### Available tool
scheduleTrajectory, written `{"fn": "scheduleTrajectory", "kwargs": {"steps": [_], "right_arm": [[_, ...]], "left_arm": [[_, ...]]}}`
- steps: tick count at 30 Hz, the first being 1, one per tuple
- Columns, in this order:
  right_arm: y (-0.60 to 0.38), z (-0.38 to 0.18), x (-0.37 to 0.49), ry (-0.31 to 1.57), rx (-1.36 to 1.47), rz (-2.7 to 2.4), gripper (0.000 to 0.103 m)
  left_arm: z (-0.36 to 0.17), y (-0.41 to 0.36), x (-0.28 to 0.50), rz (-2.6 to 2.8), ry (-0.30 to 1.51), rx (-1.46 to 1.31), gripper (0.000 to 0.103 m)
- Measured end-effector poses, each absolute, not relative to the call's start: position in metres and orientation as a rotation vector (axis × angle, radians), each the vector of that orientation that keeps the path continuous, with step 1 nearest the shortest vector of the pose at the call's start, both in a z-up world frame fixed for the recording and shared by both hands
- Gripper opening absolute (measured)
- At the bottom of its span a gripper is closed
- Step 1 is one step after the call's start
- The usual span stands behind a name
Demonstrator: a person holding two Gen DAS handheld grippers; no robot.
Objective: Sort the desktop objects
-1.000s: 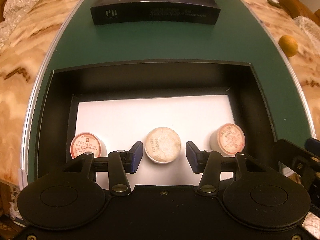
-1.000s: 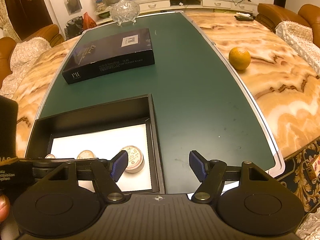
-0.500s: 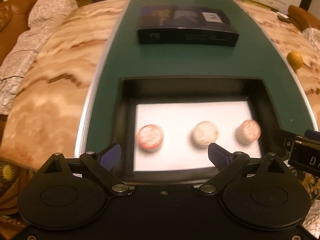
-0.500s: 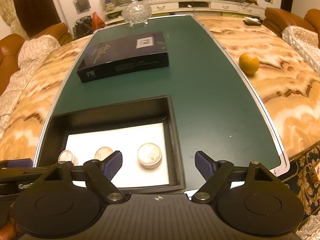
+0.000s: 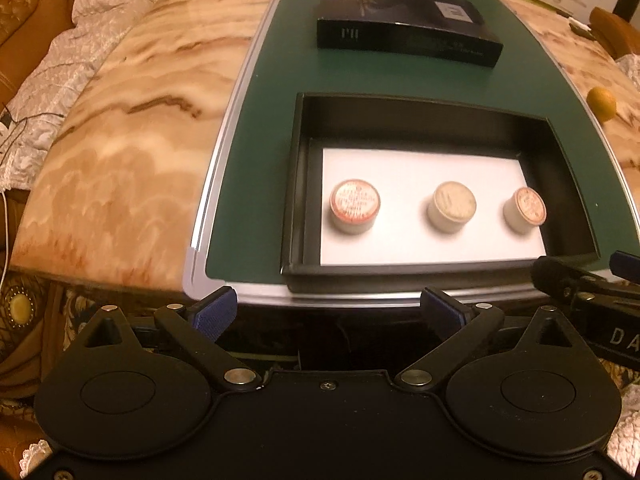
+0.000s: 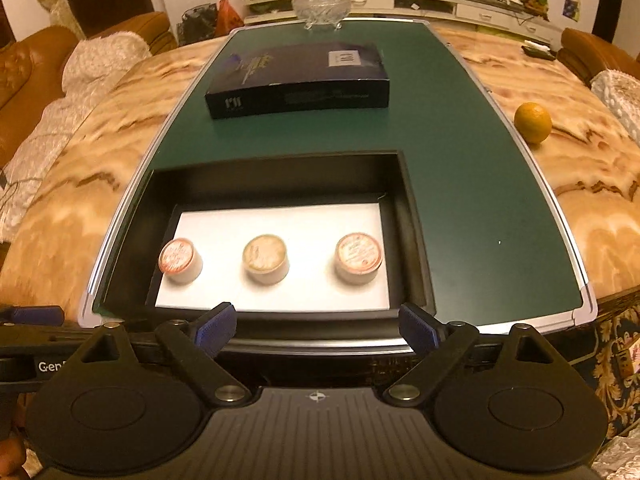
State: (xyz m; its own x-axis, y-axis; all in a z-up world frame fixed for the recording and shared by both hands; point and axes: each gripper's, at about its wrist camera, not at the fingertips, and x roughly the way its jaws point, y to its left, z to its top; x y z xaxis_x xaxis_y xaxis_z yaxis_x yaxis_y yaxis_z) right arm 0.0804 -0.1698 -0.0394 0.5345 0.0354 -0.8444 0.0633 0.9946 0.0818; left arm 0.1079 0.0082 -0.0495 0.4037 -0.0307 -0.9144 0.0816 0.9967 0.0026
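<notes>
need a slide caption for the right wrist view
Open right gripper at the table edge, facing a black tray that holds three small round jars in a row.

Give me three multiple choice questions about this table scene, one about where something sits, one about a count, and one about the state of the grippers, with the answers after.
1. Where is the orange?
A. on the marble tabletop, right of the green mat
B. inside the black tray
C. on the dark box

2. How many small round containers stand in the black tray?
A. two
B. three
C. five

3. How are the left gripper and right gripper?
A. both shut on a container
B. one open, one shut
C. both open and empty

Answers: 1 A, it lies on marble beyond the mat's edge. 2 B, three stand in a row on the white liner. 3 C, each pair of fingers is spread with nothing between.
</notes>
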Motion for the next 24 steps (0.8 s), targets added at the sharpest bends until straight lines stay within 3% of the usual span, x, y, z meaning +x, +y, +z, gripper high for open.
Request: {"fn": "scheduleTrajectory", "kwargs": {"steps": [24], "right_arm": [[-0.156,-0.028,0.059,1.024,0.090,-0.012,0.093]], "left_arm": [[-0.038,0.022,0.089,-0.092,1.146,0.042,0.100]]}}
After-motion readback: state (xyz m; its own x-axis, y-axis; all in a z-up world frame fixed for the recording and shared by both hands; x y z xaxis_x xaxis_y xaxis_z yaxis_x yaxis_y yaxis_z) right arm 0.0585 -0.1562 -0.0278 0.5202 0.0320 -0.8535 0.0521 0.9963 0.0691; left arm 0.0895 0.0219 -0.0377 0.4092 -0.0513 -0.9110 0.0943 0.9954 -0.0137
